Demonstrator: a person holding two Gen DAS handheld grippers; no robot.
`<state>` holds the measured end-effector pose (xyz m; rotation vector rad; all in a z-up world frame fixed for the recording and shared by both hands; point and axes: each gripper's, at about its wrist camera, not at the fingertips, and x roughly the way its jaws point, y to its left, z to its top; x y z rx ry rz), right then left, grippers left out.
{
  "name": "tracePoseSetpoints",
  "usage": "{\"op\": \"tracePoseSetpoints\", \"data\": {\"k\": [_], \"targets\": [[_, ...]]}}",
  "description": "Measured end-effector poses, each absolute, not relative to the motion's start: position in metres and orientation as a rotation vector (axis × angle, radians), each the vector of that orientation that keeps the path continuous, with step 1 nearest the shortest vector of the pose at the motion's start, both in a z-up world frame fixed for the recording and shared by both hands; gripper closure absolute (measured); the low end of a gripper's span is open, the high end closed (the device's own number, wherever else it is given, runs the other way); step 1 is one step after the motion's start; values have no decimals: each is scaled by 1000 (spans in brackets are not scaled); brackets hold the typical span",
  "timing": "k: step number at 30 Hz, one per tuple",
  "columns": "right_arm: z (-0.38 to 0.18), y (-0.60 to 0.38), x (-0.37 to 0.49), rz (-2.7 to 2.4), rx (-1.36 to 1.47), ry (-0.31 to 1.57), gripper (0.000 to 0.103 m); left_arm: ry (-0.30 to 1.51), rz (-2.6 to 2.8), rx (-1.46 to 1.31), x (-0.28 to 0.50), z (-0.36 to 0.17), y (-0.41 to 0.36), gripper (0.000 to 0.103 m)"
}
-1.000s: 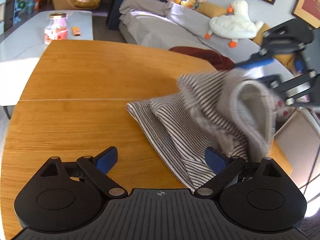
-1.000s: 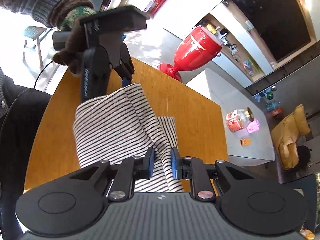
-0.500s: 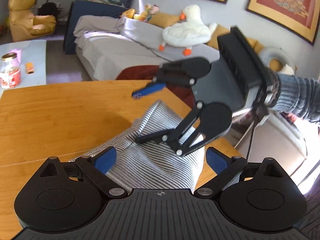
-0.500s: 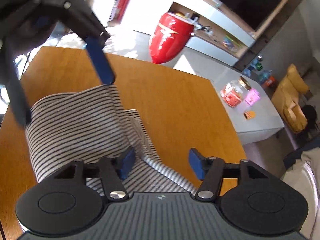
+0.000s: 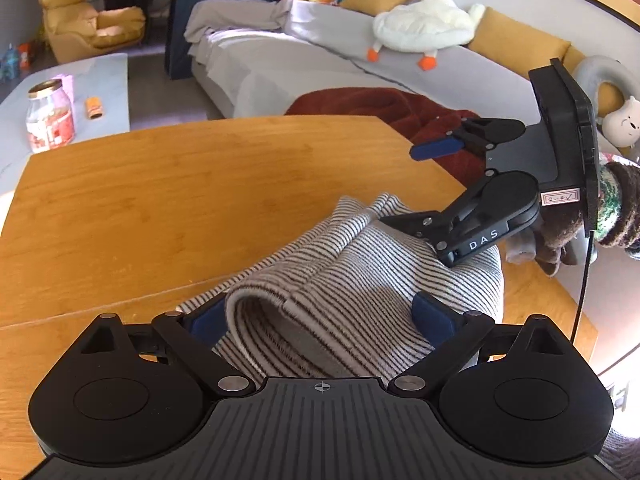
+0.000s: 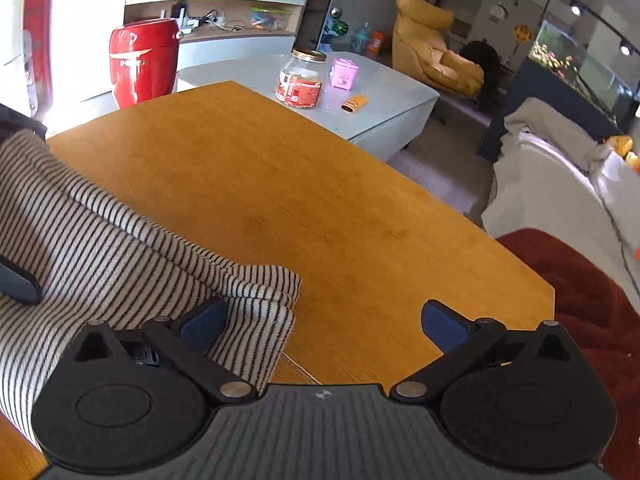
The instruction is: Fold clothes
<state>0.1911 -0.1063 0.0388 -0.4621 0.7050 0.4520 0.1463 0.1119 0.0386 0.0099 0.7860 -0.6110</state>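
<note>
A black-and-white striped garment (image 5: 360, 280) lies folded in a thick bundle on the wooden table (image 5: 160, 208). My left gripper (image 5: 320, 316) is open, its jaws spread around the near end of the bundle. My right gripper (image 5: 404, 184) shows in the left wrist view, open, with its lower finger resting on the bundle's far side. In the right wrist view the right gripper (image 6: 322, 322) is open over the striped garment's (image 6: 100, 248) corner and the table (image 6: 320, 208).
A red-brown blanket (image 5: 408, 116) lies past the table's far edge by a grey sofa (image 5: 320, 68) with a plush goose (image 5: 420, 28). A white low table (image 6: 380, 96) holds a jar (image 6: 300, 80). A red vase (image 6: 140, 64) stands behind.
My right gripper opened and let go of the garment, then pulled back to the right. The garment now lies folded over, and my left gripper has moved in around its near end.
</note>
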Motion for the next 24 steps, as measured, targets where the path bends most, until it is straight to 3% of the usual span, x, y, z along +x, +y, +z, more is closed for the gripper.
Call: {"op": "tracePoseSetpoints", "data": {"k": [5,10,19,20,23,24], "targets": [[53,-118,172,394,-387,727,0,758,-595,30,150,39,109,3],[71,-162,121,403,-114,837,0,739,-600,30,160,42,108,2],[16,-185,106,426,526,1214,0,793,-648,-109,178,24,122,0],[14,-182,108,444,563,1216,1,795,-646,-111,177,23,123,0],[9,-169,122,473,592,1201,17,803,-638,-117,174,21,127,0],[7,-165,128,482,593,1198,17,808,-630,-125,172,20,129,0]]}}
